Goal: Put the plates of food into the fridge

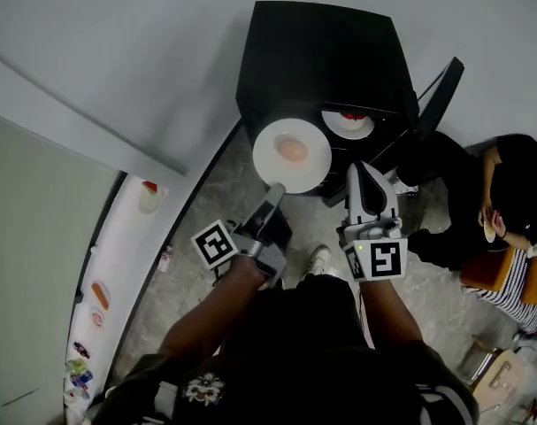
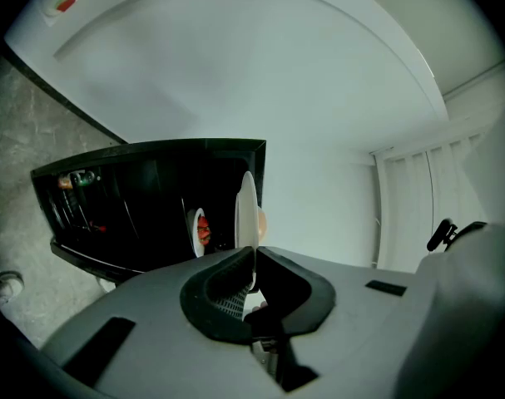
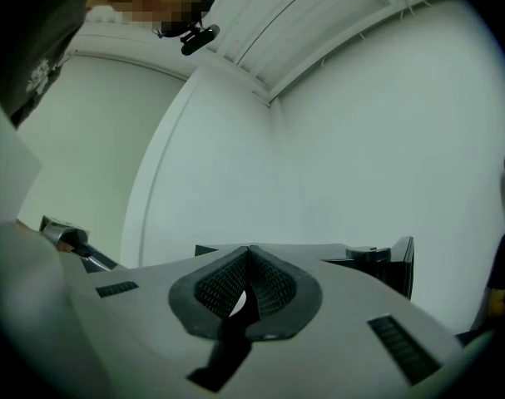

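My left gripper (image 1: 278, 190) is shut on the rim of a white plate (image 1: 291, 155) that carries a pale orange bun-like food (image 1: 292, 150). The plate hangs level in front of the open black fridge (image 1: 321, 56). In the left gripper view the plate (image 2: 246, 214) shows edge-on, pinched between the jaws of my left gripper (image 2: 252, 252). A second white plate with red food (image 1: 348, 122) sits on a shelf inside the fridge, also seen as the second plate (image 2: 197, 229). My right gripper (image 1: 364, 177) hangs shut and empty to the right of the held plate; its jaw tips (image 3: 249, 252) meet.
The fridge door (image 1: 441, 96) stands open to the right. A seated person (image 1: 507, 211) is at the right by an orange chair. A white counter (image 1: 118, 264) with small food items runs along the left. The fridge door shelves (image 2: 77, 194) hold bottles. The floor is grey stone.
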Available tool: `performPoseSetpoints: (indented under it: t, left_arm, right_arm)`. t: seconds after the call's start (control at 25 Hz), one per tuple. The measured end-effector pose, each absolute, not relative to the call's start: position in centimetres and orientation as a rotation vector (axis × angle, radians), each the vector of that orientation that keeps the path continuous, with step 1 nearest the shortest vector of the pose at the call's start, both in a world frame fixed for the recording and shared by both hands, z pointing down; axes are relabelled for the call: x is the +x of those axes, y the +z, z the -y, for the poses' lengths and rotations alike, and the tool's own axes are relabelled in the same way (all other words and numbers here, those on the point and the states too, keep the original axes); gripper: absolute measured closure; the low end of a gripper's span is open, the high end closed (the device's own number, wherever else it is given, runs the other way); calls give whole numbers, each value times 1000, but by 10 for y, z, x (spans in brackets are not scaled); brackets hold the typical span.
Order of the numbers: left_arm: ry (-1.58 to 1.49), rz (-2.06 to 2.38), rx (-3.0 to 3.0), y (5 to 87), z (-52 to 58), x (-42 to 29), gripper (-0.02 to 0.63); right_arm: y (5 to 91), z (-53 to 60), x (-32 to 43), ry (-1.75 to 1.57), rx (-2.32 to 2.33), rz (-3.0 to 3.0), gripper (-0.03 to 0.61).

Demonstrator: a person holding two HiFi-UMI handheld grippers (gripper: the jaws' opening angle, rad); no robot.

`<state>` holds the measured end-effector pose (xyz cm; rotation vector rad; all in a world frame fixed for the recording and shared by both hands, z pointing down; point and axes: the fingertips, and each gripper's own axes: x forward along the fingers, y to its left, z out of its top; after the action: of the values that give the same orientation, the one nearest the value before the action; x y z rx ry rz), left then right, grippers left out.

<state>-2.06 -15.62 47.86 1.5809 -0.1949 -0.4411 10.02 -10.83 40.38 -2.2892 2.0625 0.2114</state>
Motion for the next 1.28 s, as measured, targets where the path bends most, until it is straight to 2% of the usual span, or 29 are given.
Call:
performPoseSetpoints:
  t: [0.84,1.28]
  left_arm:
    - [-449,256,1606,548,221,25,583]
    - [-484,278,1583,559,242,45,583]
  right_arm:
    - [437,102,115,76,-2323,-2131,554]
    - [457,107,126,10,-2314,-2125,554]
